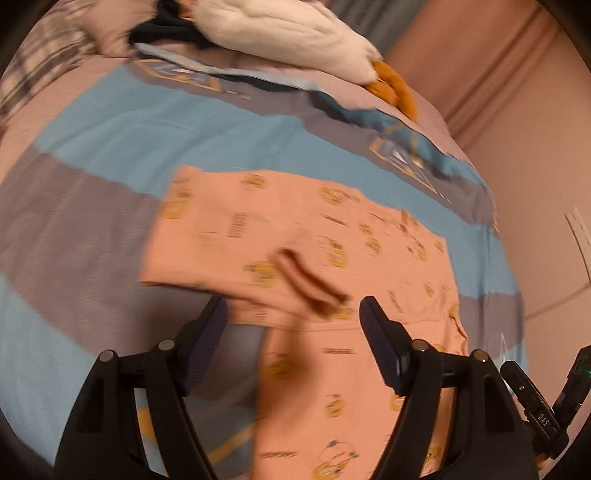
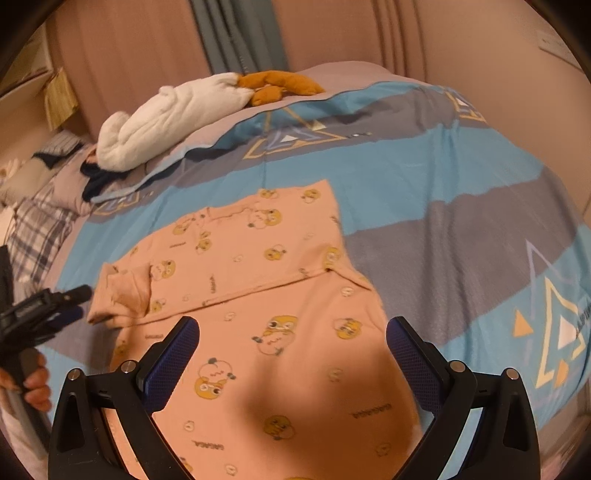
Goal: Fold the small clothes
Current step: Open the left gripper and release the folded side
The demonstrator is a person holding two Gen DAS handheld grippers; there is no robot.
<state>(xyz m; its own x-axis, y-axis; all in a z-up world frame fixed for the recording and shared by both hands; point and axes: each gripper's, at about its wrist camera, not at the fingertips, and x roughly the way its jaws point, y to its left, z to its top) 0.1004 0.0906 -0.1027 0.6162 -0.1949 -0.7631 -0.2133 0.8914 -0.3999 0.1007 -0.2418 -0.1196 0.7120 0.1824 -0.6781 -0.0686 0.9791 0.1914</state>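
Note:
A small peach top (image 1: 295, 221) printed with yellow cartoon figures lies flat on the blue and grey bed cover (image 1: 110, 229). One sleeve (image 1: 310, 284) is folded across its body, cuff near the middle. My left gripper (image 1: 293, 310) hovers just above that cuff, open, with nothing between its pads. The right wrist view shows the same top (image 2: 258, 251) with the folded sleeve (image 2: 122, 291) at its left edge. My right gripper (image 2: 293, 325) stands open over the lower body of the top and holds nothing. The left gripper (image 2: 55, 302) shows at the left edge beside the sleeve.
A white plush toy (image 2: 166, 118) with orange feet lies at the far side of the bed, dark clothes (image 2: 99, 181) beside it. A plaid pillow (image 2: 33, 232) sits at the left. A hand (image 2: 37, 384) holds the left tool. A curtained wall (image 2: 332, 33) runs behind the bed.

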